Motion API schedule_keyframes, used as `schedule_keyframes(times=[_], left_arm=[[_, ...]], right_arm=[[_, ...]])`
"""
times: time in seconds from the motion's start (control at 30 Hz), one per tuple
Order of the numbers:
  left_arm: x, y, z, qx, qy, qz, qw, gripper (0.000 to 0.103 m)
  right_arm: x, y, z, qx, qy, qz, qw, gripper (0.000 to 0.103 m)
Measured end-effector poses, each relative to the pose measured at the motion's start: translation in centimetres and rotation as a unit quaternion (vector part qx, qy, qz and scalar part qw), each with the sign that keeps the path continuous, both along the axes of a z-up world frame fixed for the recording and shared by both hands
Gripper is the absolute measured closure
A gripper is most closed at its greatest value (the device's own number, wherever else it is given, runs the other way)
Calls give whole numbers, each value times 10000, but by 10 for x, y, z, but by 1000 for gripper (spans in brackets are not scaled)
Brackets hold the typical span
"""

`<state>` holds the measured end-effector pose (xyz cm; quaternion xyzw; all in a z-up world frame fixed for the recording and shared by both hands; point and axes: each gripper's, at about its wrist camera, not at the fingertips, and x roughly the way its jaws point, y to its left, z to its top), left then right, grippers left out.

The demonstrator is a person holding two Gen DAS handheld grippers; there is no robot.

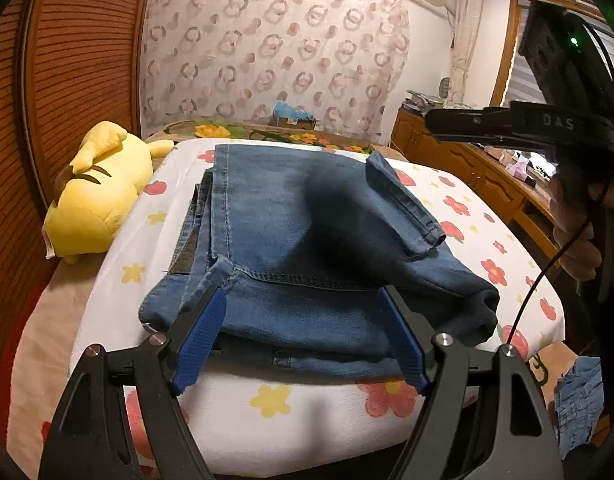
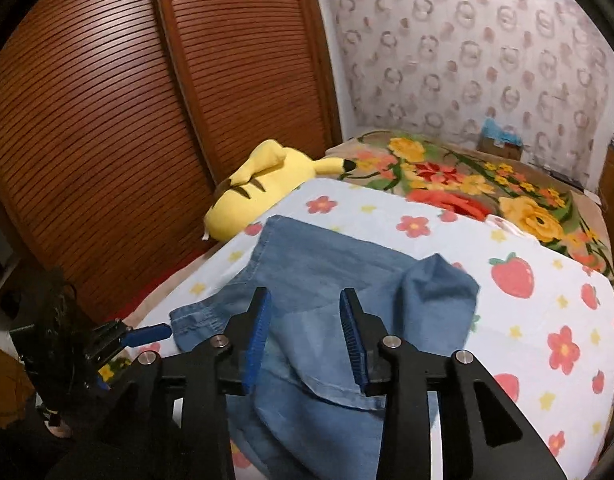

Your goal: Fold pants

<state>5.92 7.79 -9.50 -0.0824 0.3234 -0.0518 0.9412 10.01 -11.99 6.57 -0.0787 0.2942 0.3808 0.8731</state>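
Blue denim pants (image 1: pixel 307 240) lie folded in layers on a white flowered sheet (image 1: pixel 487 216); one leg hem is flipped up at the right. My left gripper (image 1: pixel 303 300) is open, its blue pads astride the near folded edge, holding nothing. My right gripper (image 2: pixel 305 308) is open above the pants (image 2: pixel 327 272), holding nothing. The right gripper also shows in the left wrist view (image 1: pixel 439 120), raised at the upper right. The left gripper's blue pad tip shows in the right wrist view (image 2: pixel 147 334) at the pants' left edge.
A yellow plush toy (image 1: pixel 95 196) lies at the bed's left side against slatted wooden doors (image 1: pixel 67 80). A floral blanket (image 2: pixel 487 184) covers the far bed. A wooden dresser (image 1: pixel 467 160) stands at the right. More denim (image 1: pixel 579 400) hangs at the lower right.
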Motion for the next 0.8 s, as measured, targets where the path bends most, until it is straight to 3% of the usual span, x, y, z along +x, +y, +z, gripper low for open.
schedule_keyframes(times=[0.13, 0.4, 0.63, 0.8], left_arm=[[7, -2, -1, 109, -5, -50, 9999, 25], [22, -1, 0, 353, 50, -280, 9990, 25], [36, -5, -9, 653, 252, -580, 9959, 40], [43, -3, -15, 572, 307, -664, 9957, 54]], right_arm=[[0, -16, -6, -84, -24, -152, 9998, 63], [29, 2, -50, -587, 183, -489, 9969, 61], [45, 18, -73, -812, 474, -558, 9940, 61], [60, 21, -84, -915, 729, -464, 9920, 61]])
